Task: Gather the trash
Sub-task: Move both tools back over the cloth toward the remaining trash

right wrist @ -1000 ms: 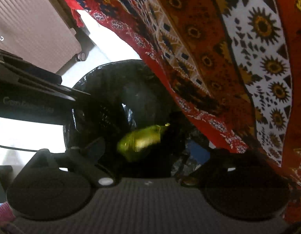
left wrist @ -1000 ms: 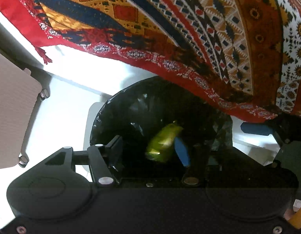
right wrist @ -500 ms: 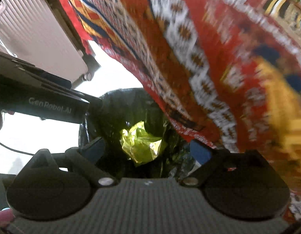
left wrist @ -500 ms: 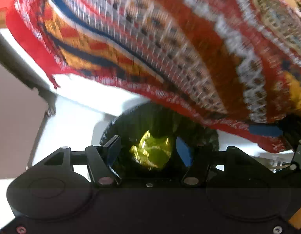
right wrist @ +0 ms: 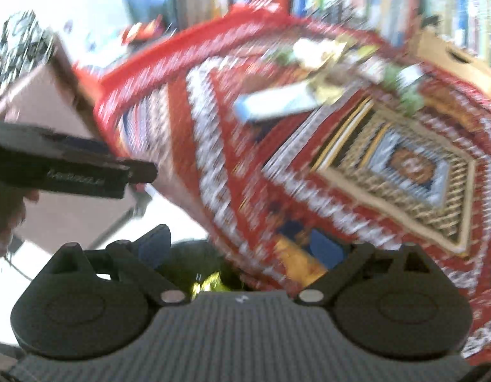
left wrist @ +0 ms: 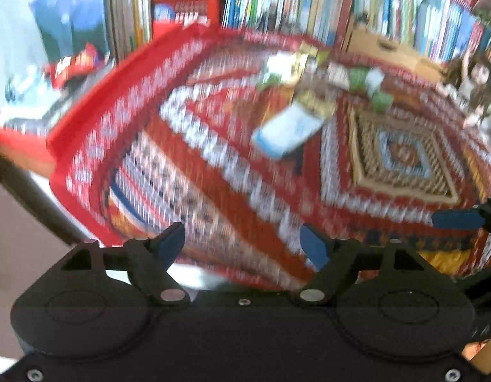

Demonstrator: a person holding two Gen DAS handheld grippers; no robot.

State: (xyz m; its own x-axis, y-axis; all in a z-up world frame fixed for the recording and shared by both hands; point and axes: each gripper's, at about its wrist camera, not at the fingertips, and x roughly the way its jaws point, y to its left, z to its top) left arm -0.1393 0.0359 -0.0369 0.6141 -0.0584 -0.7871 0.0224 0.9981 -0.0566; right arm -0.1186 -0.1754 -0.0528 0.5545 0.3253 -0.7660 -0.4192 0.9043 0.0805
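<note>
Left gripper: jaws stand wide apart, having just been opening; nothing lies between the blue pads, and they touch nothing. Only the patterned cloth shows behind the gap.

Right gripper: jaws also wide apart and empty, pads clear of everything. Its blue tip shows at the right edge of the left wrist view, beside the cloth's hanging edge.

Trash: a pale blue packet lies on top of the cloth, near its middle. Beyond it on the cloth lie several green and white wrappers; blur prevents telling them apart. A yellow-green wrapper sits in the black bin below the cloth's near edge, seen just past the right gripper's body.

Books stand in a row behind the cloth. A cardboard box rests at the cloth's far side.
</note>
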